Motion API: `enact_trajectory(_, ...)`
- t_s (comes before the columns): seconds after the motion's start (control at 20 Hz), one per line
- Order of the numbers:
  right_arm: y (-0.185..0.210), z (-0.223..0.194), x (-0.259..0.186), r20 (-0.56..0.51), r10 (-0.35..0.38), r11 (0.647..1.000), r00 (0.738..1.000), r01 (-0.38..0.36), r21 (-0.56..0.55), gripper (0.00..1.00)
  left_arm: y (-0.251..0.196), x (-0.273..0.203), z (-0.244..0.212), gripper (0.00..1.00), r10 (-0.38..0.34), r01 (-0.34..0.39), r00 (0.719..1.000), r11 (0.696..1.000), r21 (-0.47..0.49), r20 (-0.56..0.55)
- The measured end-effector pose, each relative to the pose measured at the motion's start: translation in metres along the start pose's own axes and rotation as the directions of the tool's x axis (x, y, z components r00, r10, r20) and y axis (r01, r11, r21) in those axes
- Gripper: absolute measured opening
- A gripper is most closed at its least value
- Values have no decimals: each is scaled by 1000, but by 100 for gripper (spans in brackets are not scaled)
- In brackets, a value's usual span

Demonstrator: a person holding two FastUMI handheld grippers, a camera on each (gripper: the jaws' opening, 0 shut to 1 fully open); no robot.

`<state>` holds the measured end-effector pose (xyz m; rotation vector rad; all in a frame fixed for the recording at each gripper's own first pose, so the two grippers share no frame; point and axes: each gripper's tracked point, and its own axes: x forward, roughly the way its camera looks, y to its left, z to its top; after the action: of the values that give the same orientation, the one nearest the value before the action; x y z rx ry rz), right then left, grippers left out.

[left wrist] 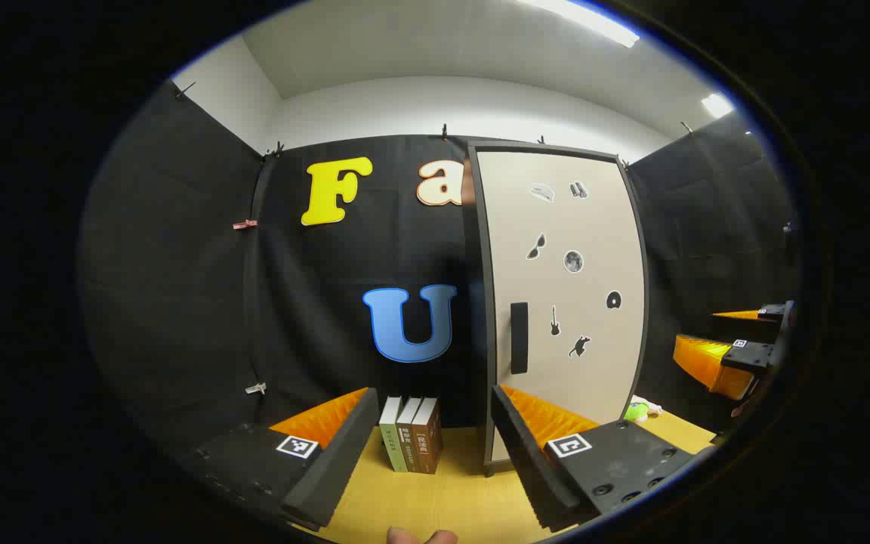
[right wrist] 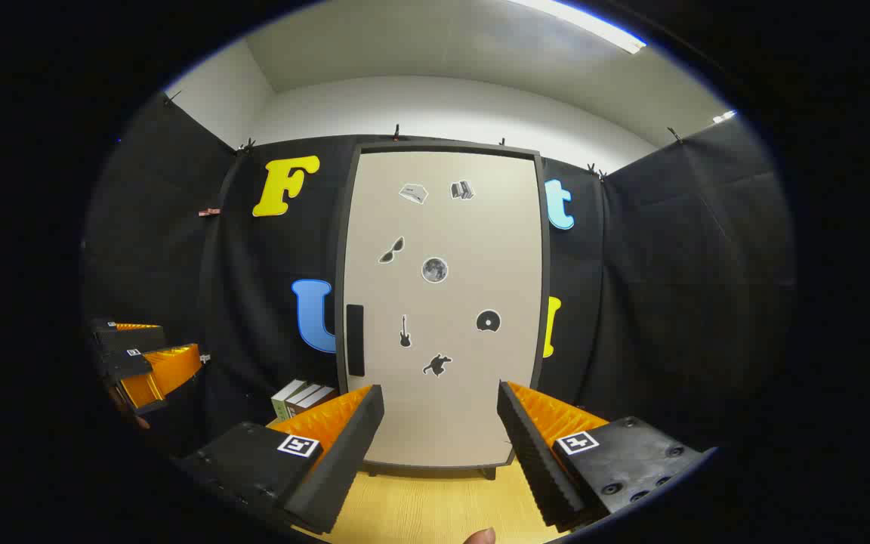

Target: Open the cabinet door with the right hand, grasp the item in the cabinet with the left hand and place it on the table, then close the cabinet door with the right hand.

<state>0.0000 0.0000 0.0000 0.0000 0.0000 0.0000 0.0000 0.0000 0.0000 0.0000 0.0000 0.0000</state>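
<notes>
In the right gripper view, the cabinet door (right wrist: pixel 442 302) is standing closed at centre frame, hiding the item. The left gripper view is catching books (left wrist: pixel 411 444) at lower centre. The left gripper (left wrist: pixel 435 453) and right gripper (right wrist: pixel 441 446) are both gaping, jaws released.

Cabinet (right wrist: pixel 442 302) stands upright on the table (right wrist: pixel 435 514), door (right wrist: pixel 446 249) shut, handle (right wrist: pixel 355 340) on its left edge, nothing btwn it & the right gripper (right wrist: pixel 441 423), fingers spread: open table in front of cabinet. Left of cabinet, three books (left wrist: pixel 411 434) stand upright near its corner, just behind the left gripper (left wrist: pixel 435 431), w/ bare table before them. Small green item (left wrist: pixel 637 412) lies on table right of cabinet. Booth cloth close behind & both sides of cabinet.
</notes>
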Motion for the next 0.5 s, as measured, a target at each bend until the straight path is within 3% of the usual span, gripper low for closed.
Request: enact_trajectory(0.5, 0, 2, -1, 1, -5, 1000, 1000, 5, -5, 98, -1, 1, -3, 94, -1, 1, 1000, 1000, -8, -6)
